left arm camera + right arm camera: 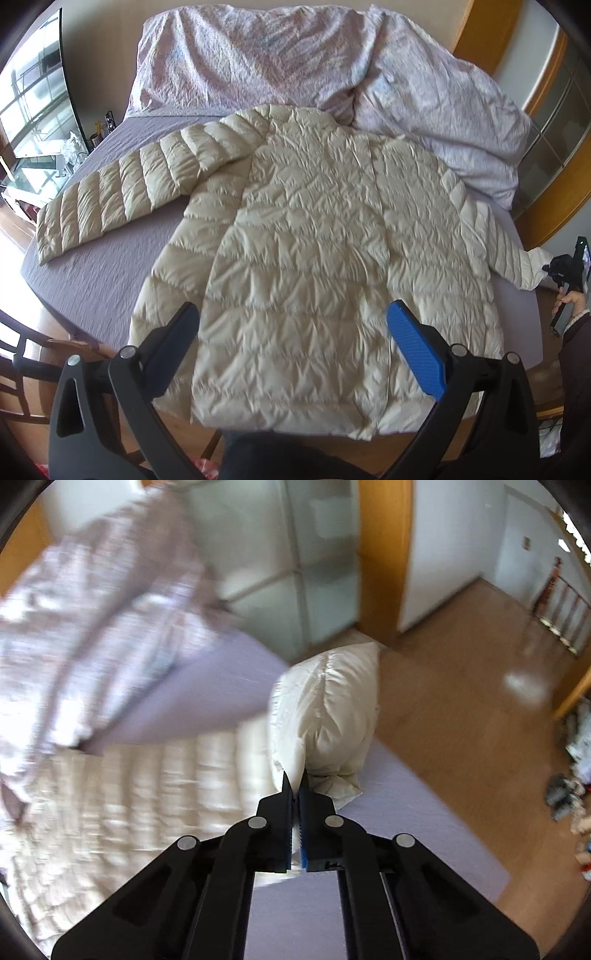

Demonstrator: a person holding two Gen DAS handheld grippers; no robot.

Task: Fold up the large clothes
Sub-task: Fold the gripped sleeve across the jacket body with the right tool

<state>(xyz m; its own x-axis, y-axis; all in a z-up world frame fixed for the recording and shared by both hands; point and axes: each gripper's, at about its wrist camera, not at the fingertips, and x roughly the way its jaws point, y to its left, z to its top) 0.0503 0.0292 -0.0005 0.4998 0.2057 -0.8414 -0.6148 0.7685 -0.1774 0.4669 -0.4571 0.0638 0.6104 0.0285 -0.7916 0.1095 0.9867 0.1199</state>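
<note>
- The cream puffer jacket [306, 236] is lying spread flat across the bed [110, 251], its hem hanging over the near edge and its collar reaching toward the rumpled floral duvet [295, 55] at the far edge.
- One sleeve [110, 195] is stretching toward the bed's left edge.
- The right gripper [295, 779] is pinching the other sleeve's cuff [328, 709] — tongs clamped together on it — over the right edge.
- The left gripper [291, 332] is hovering above the hem, tongs wide apart.
</note>
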